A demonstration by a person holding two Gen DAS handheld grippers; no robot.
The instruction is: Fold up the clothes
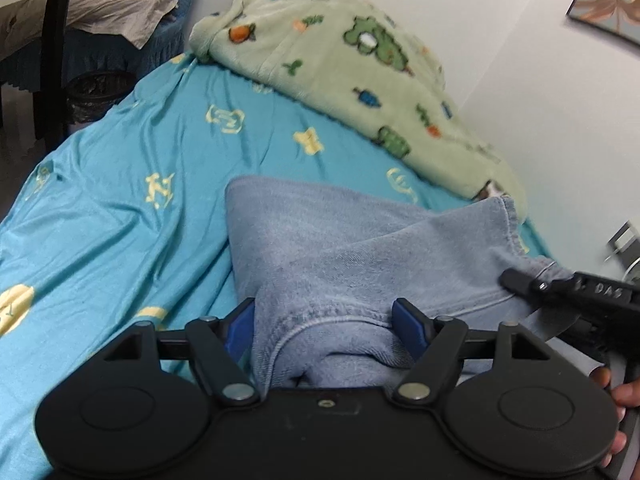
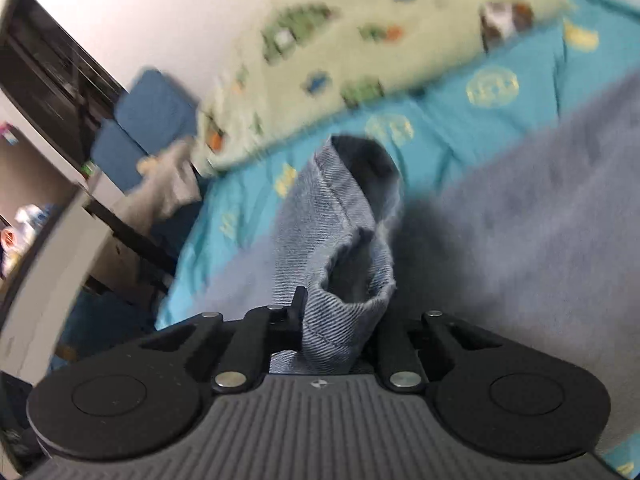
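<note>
Light blue denim jeans (image 1: 340, 248) lie in a heap on the teal bed sheet (image 1: 120, 200). My left gripper (image 1: 324, 330) stands wide, its blue pads (image 1: 408, 326) on either side of a bunched seam of the jeans; the cloth lies loosely between them. My right gripper (image 1: 516, 280) comes in from the right and pinches an edge of the denim. In the right wrist view the right gripper (image 2: 340, 320) is shut on a rolled fold of the jeans (image 2: 344, 220), lifted off the bed, and one finger is hidden behind the cloth.
A pale green fleece blanket (image 1: 340, 60) with cartoon prints lies along the white wall (image 1: 520, 40) at the back of the bed. A dark chair (image 1: 56, 40) and a bin (image 1: 96, 92) stand off the bed's far left. A person's hand (image 1: 618, 396) holds the right gripper.
</note>
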